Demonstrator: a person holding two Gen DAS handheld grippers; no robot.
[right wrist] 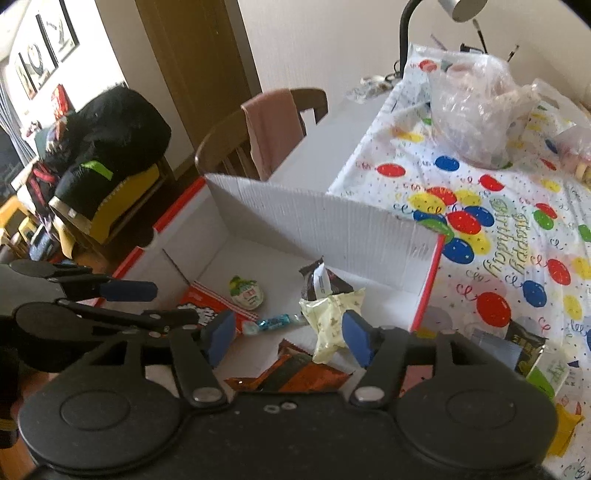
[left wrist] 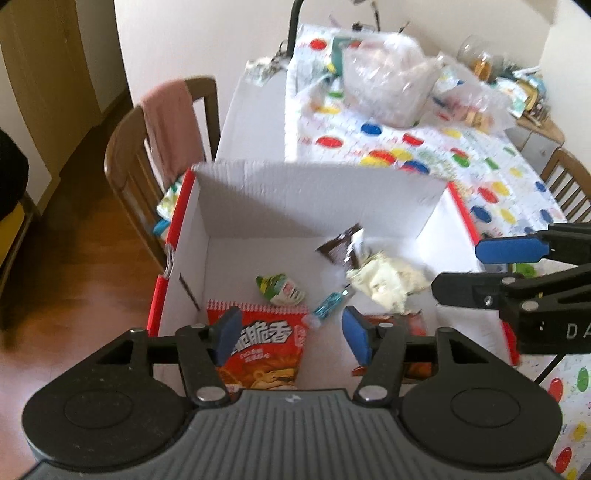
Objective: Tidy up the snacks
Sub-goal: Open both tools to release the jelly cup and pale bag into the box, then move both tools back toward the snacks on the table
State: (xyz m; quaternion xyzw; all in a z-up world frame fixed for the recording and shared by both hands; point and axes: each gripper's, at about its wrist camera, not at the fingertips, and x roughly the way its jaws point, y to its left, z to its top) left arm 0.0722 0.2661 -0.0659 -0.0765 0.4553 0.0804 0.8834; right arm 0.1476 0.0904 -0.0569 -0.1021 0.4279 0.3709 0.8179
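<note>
**Both tongs empty over the snack box: risks from here**

Risks, biggest first:
- White cardboard box with red edges sits at the table's edge, beside a wooden chair. A knock on its raised flap could shove it toward the floor, I'd judge.
- Left gripper and right gripper hang close together above the same opening. Both sets of jaws stand about half open with nothing between the pads. Reaching in together risks a collision.
- More snacks look to lie outside the box: a dark packet sits on the cloth just beside the box's right wall. It lies near the table edge, so a sloppy pinch could slide it off.
- Loose wrappers are slick and light, and could slip or catch on a pad.

Snacks already in the box: red snack bag, green-and-white packet, small blue candy, cream wrapper, dark brown packet, orange-and-black wrapper.

Surface and room:
- Table covered by a birthday balloon tablecloth, printed with "Happy Birthday".
- Clear plastic bags are piled at the far end, with a black gooseneck lamp behind them.
- Pink cloth hangs over the chair back.
- Wood floor. Black bag on a yellow seat further off, framed pictures on the wall.
</note>
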